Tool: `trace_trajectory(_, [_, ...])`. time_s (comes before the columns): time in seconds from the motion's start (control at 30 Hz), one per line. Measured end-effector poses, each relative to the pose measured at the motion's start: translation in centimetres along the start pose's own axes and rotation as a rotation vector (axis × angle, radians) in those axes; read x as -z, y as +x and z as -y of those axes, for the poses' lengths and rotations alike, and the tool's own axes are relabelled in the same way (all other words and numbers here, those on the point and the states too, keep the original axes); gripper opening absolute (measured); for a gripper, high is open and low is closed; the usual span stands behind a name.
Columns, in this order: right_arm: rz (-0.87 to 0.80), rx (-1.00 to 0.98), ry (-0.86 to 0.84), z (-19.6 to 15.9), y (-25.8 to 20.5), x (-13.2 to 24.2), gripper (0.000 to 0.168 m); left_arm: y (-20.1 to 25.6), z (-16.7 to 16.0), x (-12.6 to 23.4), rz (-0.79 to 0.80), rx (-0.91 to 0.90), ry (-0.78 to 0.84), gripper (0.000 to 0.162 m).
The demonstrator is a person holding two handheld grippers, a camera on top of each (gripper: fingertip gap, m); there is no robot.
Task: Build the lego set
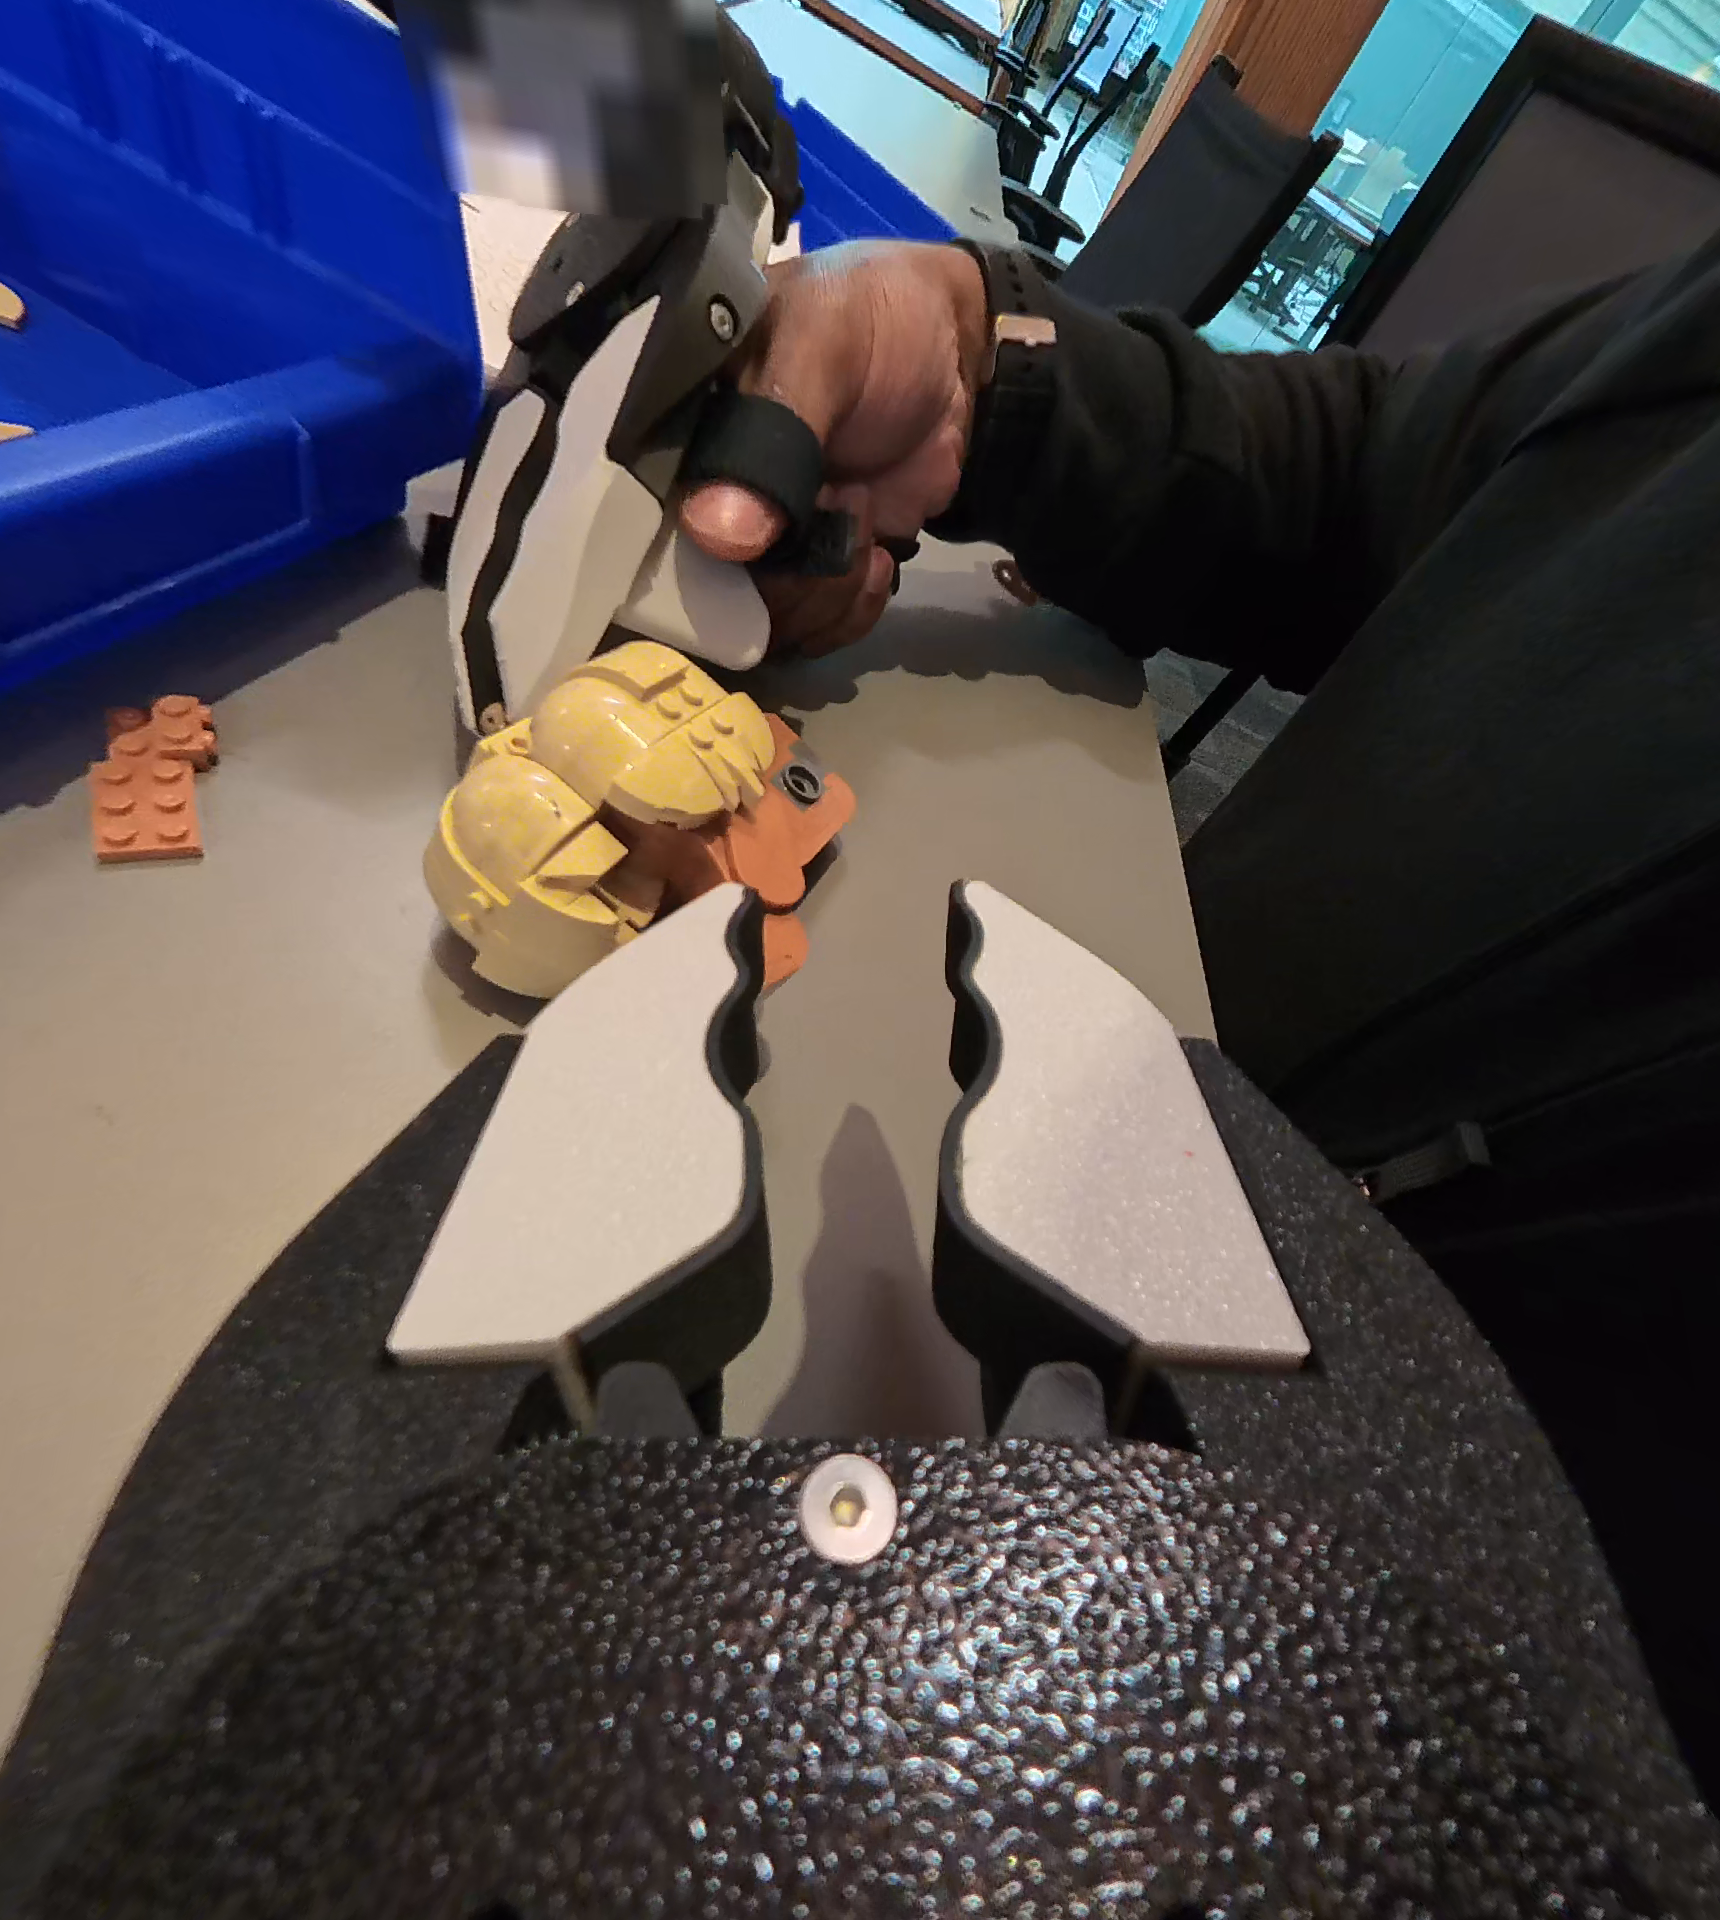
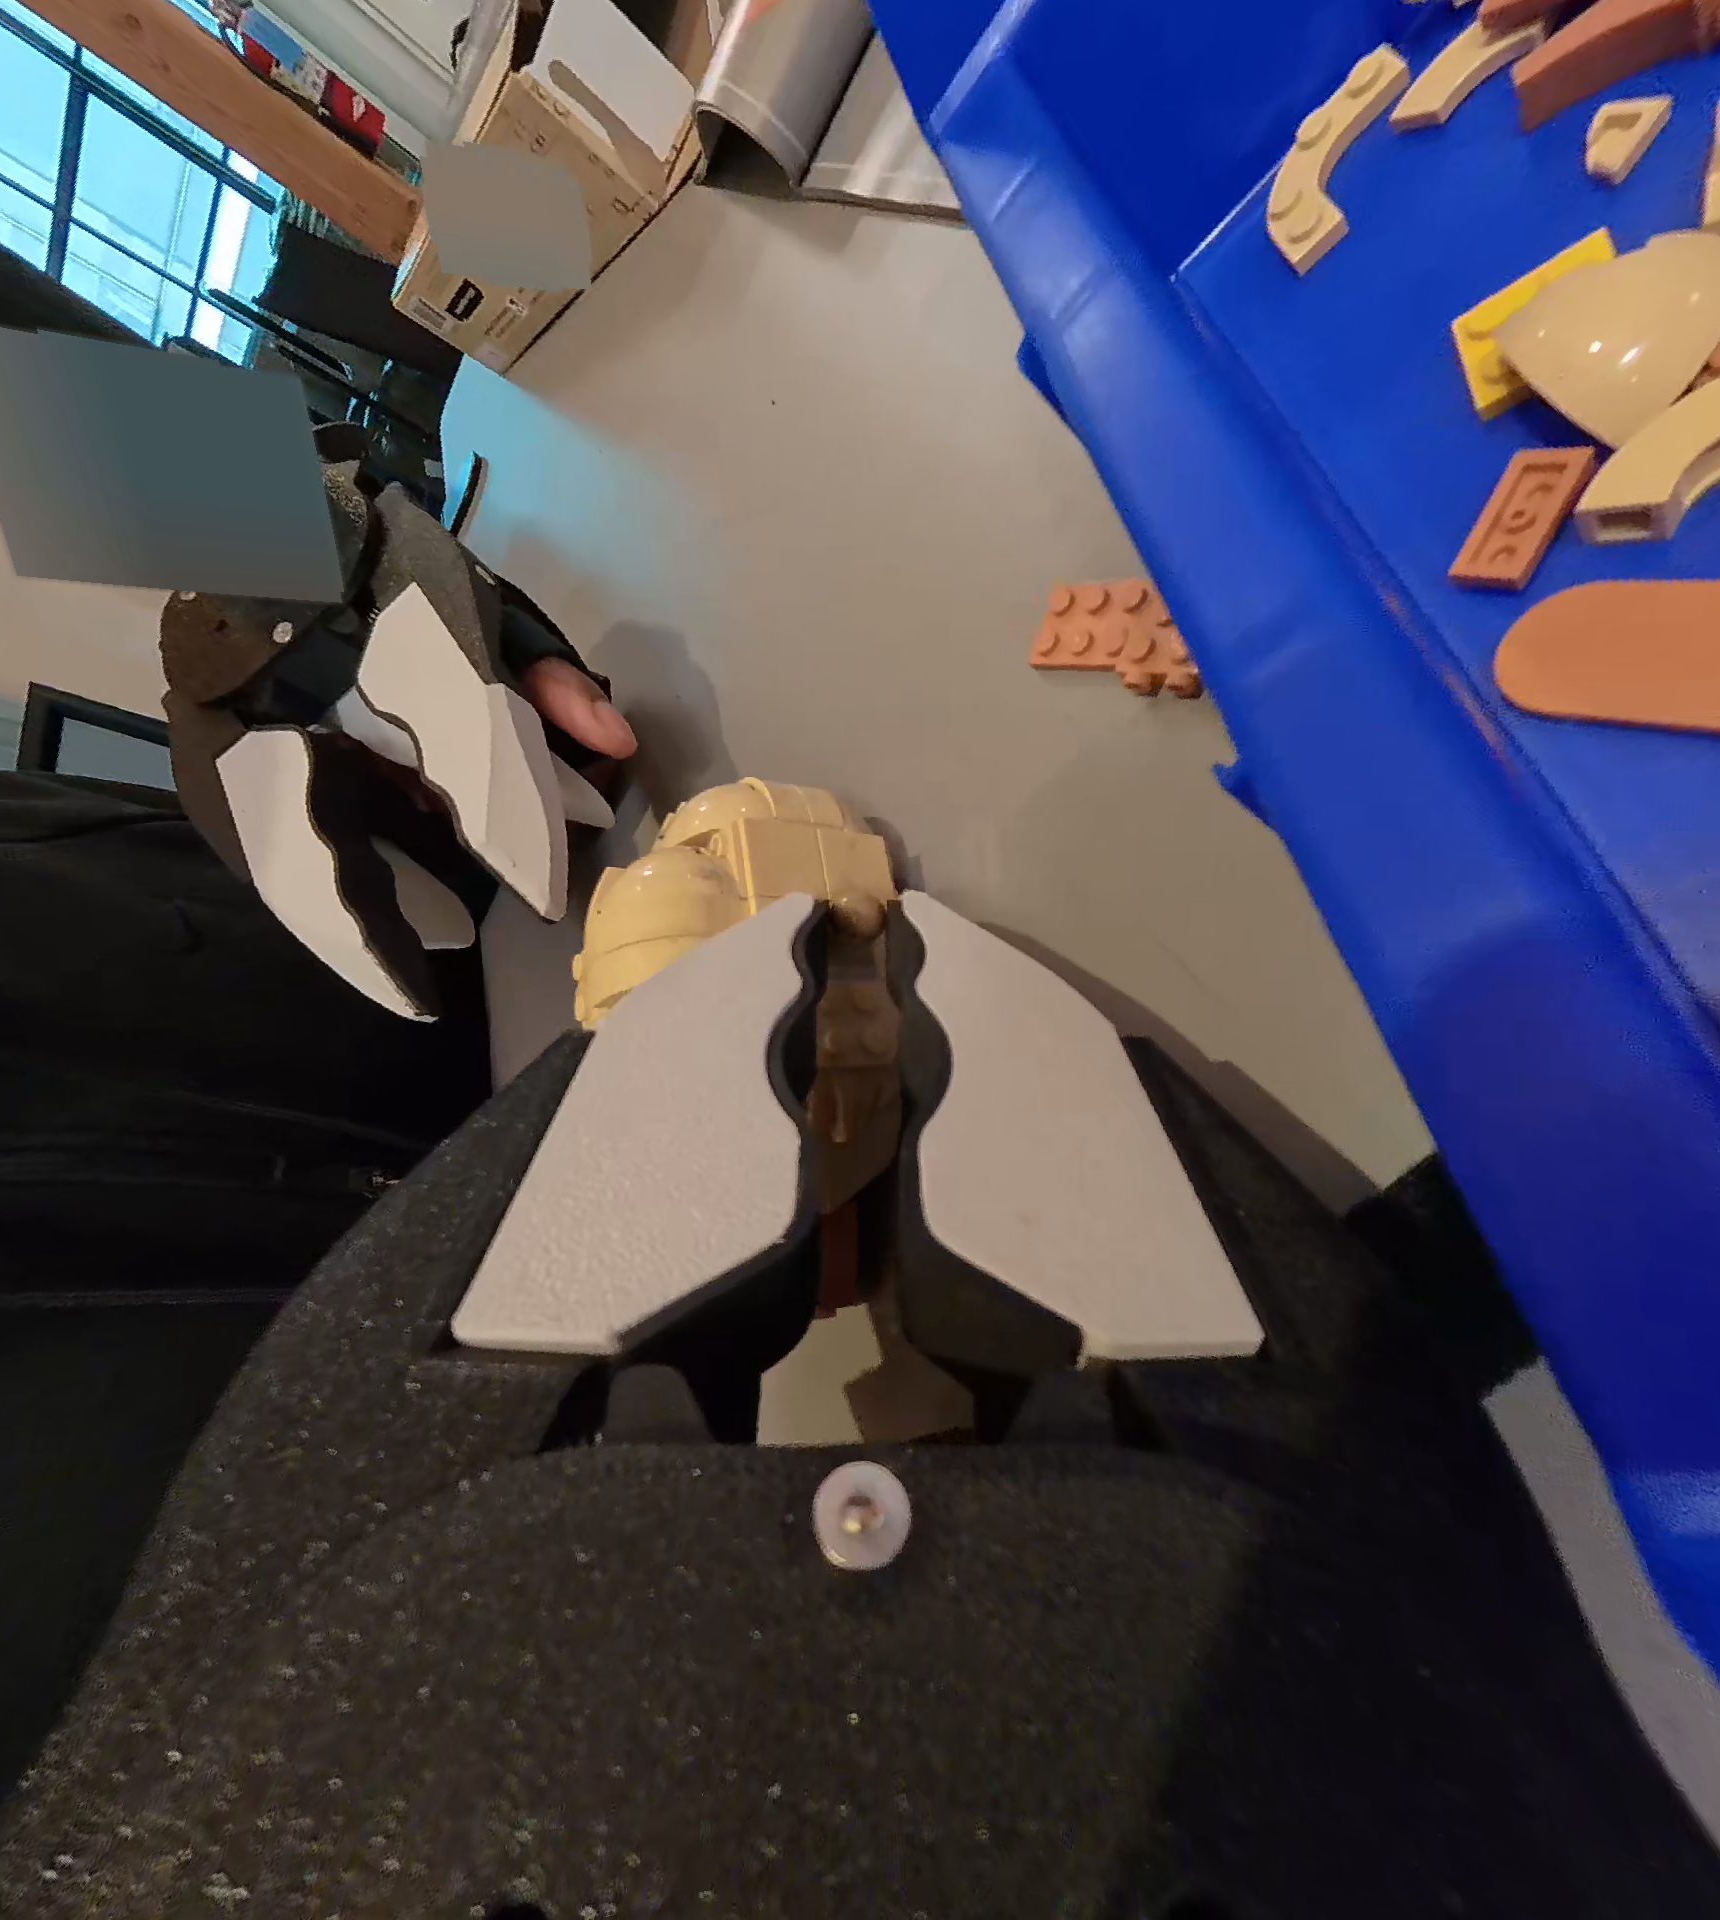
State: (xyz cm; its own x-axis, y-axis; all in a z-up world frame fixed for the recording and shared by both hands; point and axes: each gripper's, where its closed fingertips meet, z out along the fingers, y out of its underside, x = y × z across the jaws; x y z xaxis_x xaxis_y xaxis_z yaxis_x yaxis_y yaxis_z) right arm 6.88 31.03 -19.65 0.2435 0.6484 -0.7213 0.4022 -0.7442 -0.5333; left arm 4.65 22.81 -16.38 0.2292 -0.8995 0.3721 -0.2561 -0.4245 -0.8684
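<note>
A half-built lego model [image 1: 617, 821] of tan rounded shells on an orange-brown core lies on the grey table [image 1: 160, 1091]. My left gripper [image 1: 851, 902] is open and empty just in front of the model, its left fingertip close to the orange part. My right gripper [image 2: 856, 920] is shut on a brown part of the model [image 2: 731, 873] that sits between its fingers. In the left wrist view the right gripper [image 1: 487, 715] meets the model from behind, held by a hand. The left gripper [image 2: 477, 956] shows open beside the model in the right wrist view.
A blue bin [image 1: 160, 436] stands right behind the model, and in the right wrist view it [image 2: 1355, 675] holds several loose tan and orange pieces [image 2: 1614, 343]. Two joined orange plates [image 1: 149, 779] lie on the table by the bin. The table edge and a dark-clothed person are at the right.
</note>
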Motion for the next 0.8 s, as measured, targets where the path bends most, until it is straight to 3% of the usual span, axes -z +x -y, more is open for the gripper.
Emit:
trace_trajectory(0.3, [-0.126,0.162,0.071,0.5,-1.0,0.5,0.01,-1.0,0.9,1.0,0.016,0.07,0.075,0.036])
trace_trajectory(0.4, [-0.184,0.268,0.076,0.5,-1.8,0.6,0.01,-2.4,0.5,1.2,0.069,0.069,0.035,0.041])
trace_trajectory(0.63, [-0.289,0.477,0.094,0.3,-3.4,0.7,0.01,-3.3,-0.8,-0.2,0.02,0.02,-0.136,0.06])
trace_trajectory(0.8, [-0.329,0.583,0.123,0.1,-4.4,0.8,0.01,-3.4,-1.2,-1.8,-0.018,-0.021,-0.221,0.084])
